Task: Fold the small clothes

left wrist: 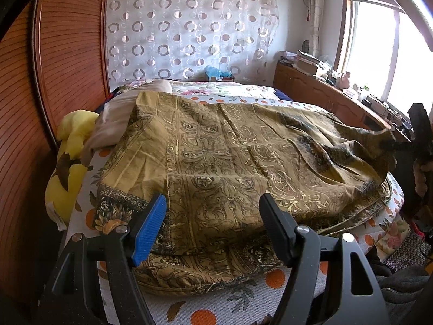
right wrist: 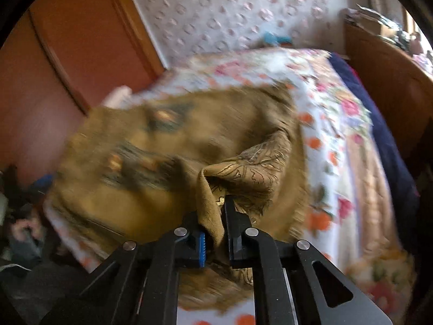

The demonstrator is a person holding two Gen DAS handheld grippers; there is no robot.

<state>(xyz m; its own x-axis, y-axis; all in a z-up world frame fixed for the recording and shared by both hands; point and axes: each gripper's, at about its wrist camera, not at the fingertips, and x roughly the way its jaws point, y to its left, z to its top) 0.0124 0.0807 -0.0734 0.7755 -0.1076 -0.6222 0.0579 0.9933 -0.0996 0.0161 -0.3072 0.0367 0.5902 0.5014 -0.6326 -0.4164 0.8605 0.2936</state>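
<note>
An olive-gold patterned garment (left wrist: 230, 162) lies spread across the bed (left wrist: 243, 300), partly folded over itself. My left gripper (left wrist: 213, 216) is open and empty, just above the garment's near edge, blue pad on its left finger (left wrist: 150, 230). My right gripper (right wrist: 216, 233) is shut on a bunched corner of the garment (right wrist: 243, 168) and holds it lifted above the rest of the cloth. In the left wrist view the right gripper (left wrist: 397, 142) shows at the far right, pulling that corner up. The right wrist view is motion-blurred.
The bed has a white sheet with orange and floral print. A yellow plush toy (left wrist: 67, 162) and a beige pillow (left wrist: 113, 124) lie at its left, against a wooden wardrobe (left wrist: 40, 108). A cluttered wooden cabinet (left wrist: 324, 94) runs under the window at right.
</note>
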